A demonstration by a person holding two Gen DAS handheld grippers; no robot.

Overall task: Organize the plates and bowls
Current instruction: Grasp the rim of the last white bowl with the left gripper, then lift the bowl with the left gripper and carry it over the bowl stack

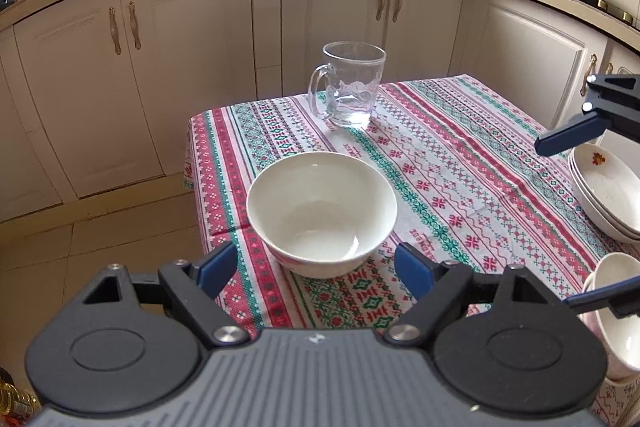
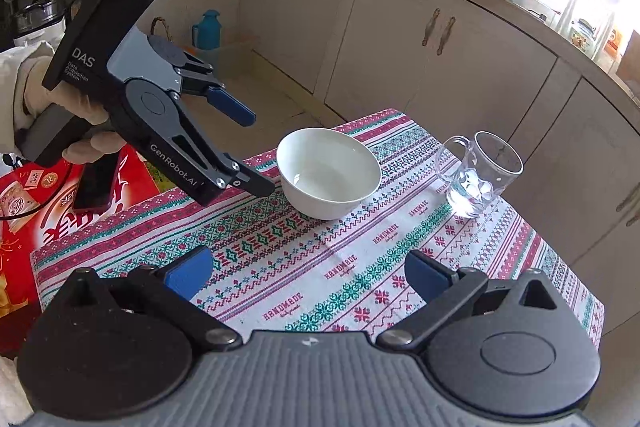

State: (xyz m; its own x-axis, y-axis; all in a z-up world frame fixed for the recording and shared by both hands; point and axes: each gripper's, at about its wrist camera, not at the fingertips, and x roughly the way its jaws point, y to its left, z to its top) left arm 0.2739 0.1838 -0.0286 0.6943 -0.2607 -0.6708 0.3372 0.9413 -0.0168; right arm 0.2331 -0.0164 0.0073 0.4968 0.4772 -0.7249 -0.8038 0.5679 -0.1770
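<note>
Hovering just short of the white bowl (image 1: 322,211), the left hand-held gripper (image 1: 316,269) had its jaws spread wide, empty, bowl directly ahead of them and not yet between the pads. Right hand-held gripper (image 2: 310,273) was also wide and empty over bare patterned cloth on the counter (image 2: 360,267), bowl further ahead and left of it. Stacked plates (image 1: 604,195) sat off to the left gripper's right, small bowls (image 1: 618,311) nearer on that side. Risks: smooth glazed rim could slip from a shallow pinch; pushing forward could skid the bowl toward the glass mug (image 1: 350,89) beyond it or the close counter edge.
</note>
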